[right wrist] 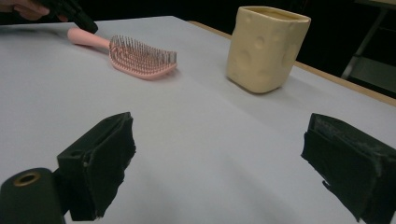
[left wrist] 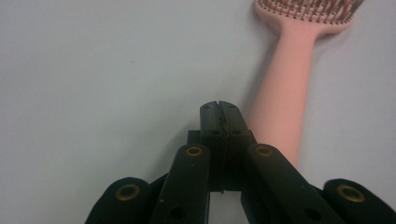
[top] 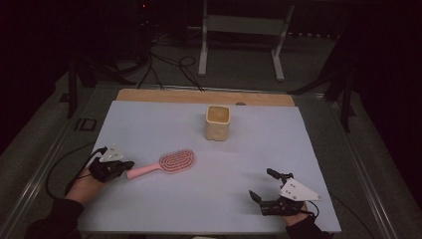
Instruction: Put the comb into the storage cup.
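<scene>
- The pink hairbrush (top: 166, 165) lies flat on the white worktop (top: 149, 124), at about 8 o'clock from the worktop's middle; its handle points toward 8 o'clock and its bristles face up.
- The left tongs (top: 125, 166) sit at the handle's free end. In the left gripper view the left tongs' jaws are clenched on nothing, tip to tip, with the handle just beside them at their 2 o'clock — near it or brushing it, I cannot tell which.
- The right tongs (top: 261, 185) rest at 5 o'clock on the worktop, released with their jaws wide apart, well away from the brush.
- A cream cup (top: 217, 122) stands upright at 12 o'clock, well apart from the brush head.
- Risk, as I judge it: clenched jaws cannot take the handle. Pushed forward as they stand, they would shove the brush or spin it on the smooth sheet.
- If they open and grip only the very end, the heavier head may droop or swing — a grip farther up the handle looks safer.
- A swinging brush carried toward 12 o'clock could knock the cup.
</scene>
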